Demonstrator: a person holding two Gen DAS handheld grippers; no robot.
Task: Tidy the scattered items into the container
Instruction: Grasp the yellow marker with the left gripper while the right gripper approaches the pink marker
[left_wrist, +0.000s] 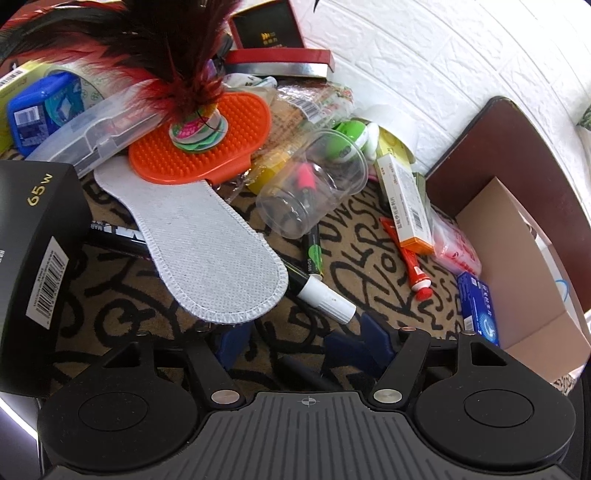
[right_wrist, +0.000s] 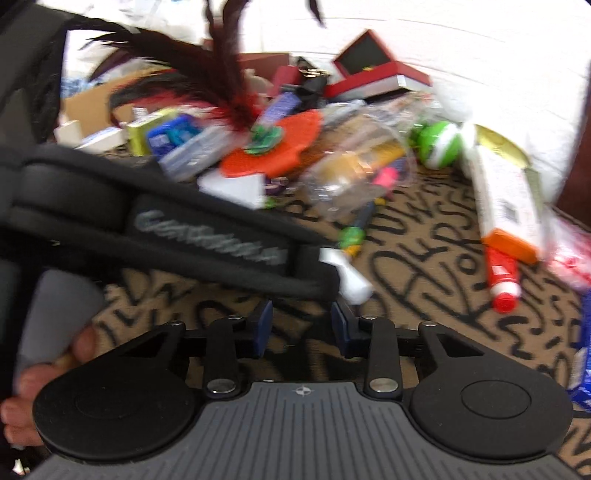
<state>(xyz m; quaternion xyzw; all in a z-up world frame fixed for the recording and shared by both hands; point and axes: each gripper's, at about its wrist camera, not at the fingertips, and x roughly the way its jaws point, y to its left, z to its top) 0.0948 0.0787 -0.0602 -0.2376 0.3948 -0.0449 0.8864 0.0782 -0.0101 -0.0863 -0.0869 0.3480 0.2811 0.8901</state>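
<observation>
The left tool stands wide apart with nothing gripped; its blue fingertips sit low over the patterned worktop, just below the toe of a grey felt insole and the white cap of a black marker. The right tool is about half open with a clear gap between its blue pads, and nothing is between them. A black padded strap lies across the right wrist view just beyond the tips; the view is too blurred to say whether it touches them.

The scattered things lie in a heap on the worktop: an orange bristled brush with a red-and-black feather shuttlecock standing on it, a clear plastic jar on its side, a green-and-white ball, an orange-ended medicine box, a red tube and a black carton marked 65W. The container, an open cardboard box, stands at the right edge, with a blue packet against its near wall.
</observation>
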